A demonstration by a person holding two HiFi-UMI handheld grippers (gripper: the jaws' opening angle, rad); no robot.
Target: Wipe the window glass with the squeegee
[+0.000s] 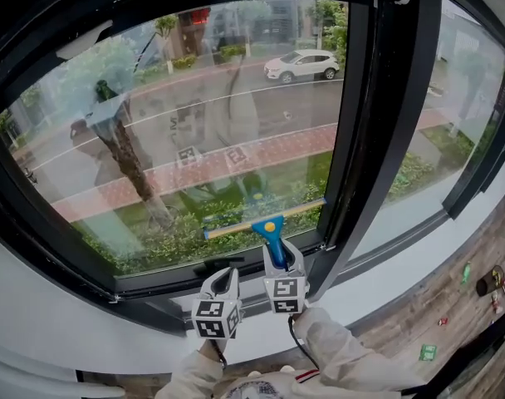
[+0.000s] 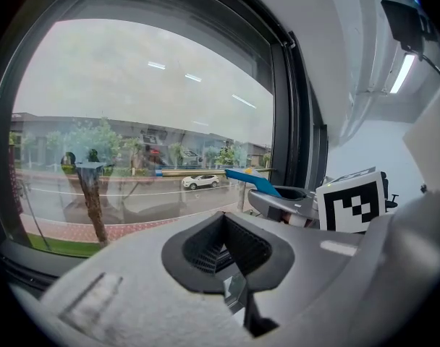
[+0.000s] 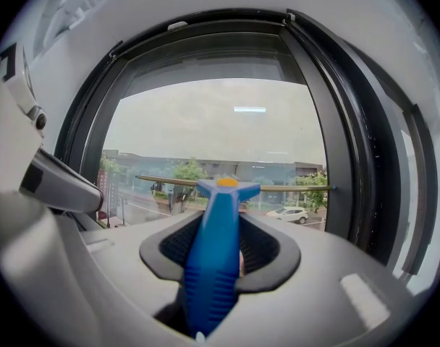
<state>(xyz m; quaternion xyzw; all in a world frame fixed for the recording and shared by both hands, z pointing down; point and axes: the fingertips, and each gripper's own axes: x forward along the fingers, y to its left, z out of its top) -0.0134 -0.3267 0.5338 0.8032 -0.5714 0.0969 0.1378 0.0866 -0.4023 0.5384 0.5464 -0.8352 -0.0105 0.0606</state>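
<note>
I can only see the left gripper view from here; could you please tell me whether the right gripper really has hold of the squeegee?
Observer: Yes. In the right gripper view, the right gripper is shut on the squeegee, with the blue handle between its jaws.
Operator: Thank you. Where on the pane is the blade?
Observer: The head view shows the blade low on the window glass. It is just above the bottom frame and slightly tilted, with the right end higher.
Operator: And where is my left gripper relative to it?
Observer: The left gripper is below the blade, just left of the right gripper, and it isn't touching the squeegee.
</note>
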